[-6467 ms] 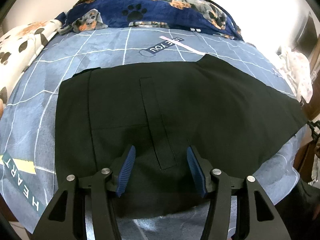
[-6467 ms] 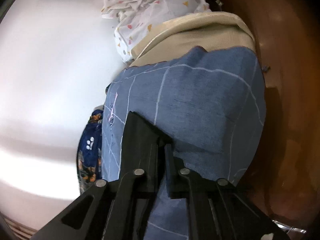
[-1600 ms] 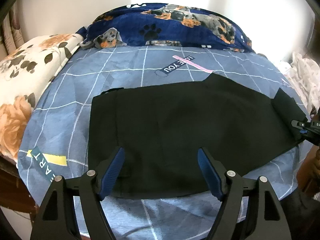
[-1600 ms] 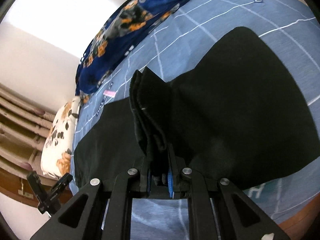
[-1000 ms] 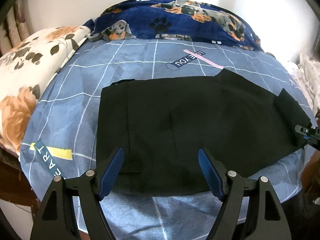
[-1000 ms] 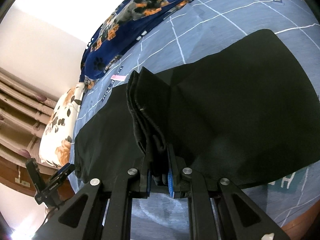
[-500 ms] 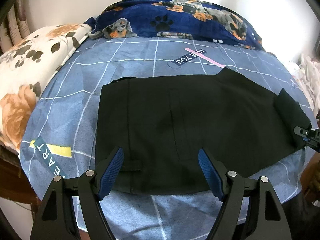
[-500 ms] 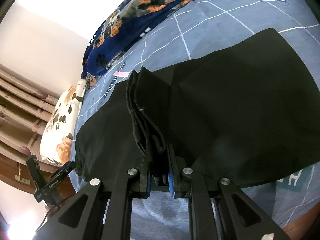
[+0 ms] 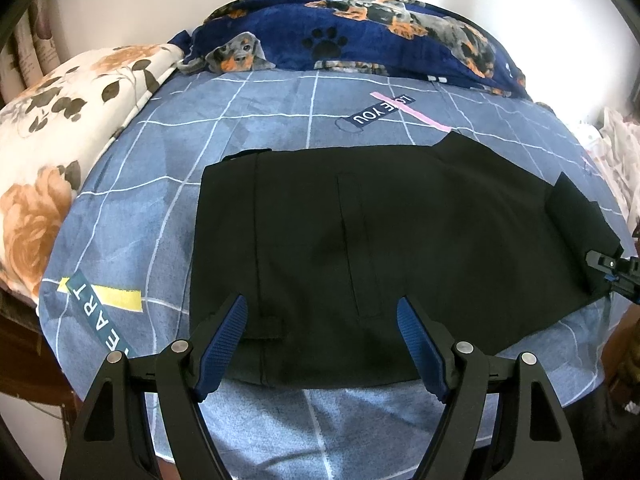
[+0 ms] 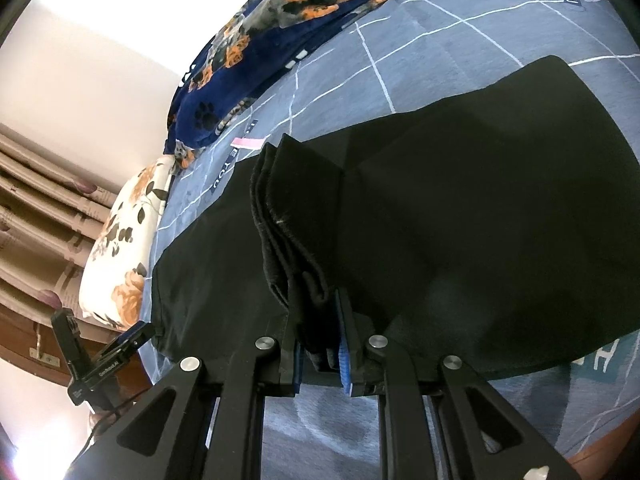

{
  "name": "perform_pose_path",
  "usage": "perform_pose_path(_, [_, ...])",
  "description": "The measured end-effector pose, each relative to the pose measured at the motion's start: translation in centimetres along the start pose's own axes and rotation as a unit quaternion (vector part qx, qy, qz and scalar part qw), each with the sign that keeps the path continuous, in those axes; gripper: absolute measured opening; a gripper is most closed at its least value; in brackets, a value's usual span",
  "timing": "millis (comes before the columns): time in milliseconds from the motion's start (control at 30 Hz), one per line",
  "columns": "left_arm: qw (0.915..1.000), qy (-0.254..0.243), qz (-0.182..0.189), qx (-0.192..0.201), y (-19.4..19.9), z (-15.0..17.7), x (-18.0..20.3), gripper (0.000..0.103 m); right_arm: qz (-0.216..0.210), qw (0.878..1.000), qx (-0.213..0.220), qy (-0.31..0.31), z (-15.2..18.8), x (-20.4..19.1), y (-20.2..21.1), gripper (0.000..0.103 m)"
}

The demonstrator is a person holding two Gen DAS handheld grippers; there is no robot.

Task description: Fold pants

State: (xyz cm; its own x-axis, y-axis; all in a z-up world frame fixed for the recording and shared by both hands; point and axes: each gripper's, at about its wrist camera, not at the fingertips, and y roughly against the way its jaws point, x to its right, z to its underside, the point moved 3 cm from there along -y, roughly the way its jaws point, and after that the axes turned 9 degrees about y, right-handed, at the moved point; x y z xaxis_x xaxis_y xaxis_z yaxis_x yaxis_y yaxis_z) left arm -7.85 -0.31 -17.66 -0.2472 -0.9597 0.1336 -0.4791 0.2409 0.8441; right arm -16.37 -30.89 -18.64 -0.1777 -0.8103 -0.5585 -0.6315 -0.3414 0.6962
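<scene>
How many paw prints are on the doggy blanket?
1 clear in the left wrist view: a black paw print mid dog blanket, right of the puppy face. Folds may hide more.

Black angular left gripper [image 9: 322, 344], blue ribbed pads [image 9: 224, 340], silver screws, matching right gripper [image 10: 320, 354]

The right gripper [image 10: 320, 316] is covering the bit of pants [image 10: 460, 200] bunched between its pads, so how much cloth it's biting isn't clear. In the left wrist view that gripper [image 9: 612, 266] is getting cut off by the right edge, only its tip peeking in. The pants' near hem is sitting partly behind the left gripper [image 9: 322, 340]. The pants are covering a big part of the sheet [image 9: 256, 128], and the pillow [image 9: 52, 160] is running off the left edge.
</scene>
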Motion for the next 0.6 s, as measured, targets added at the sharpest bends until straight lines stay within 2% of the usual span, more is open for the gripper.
perform_pose_path(600, [1.0, -0.002, -0.002, -0.006, -0.3, 0.3, 0.2, 0.078, -0.008, 1.0, -0.009, 0.012, 0.2, -1.3, -1.1, 0.015])
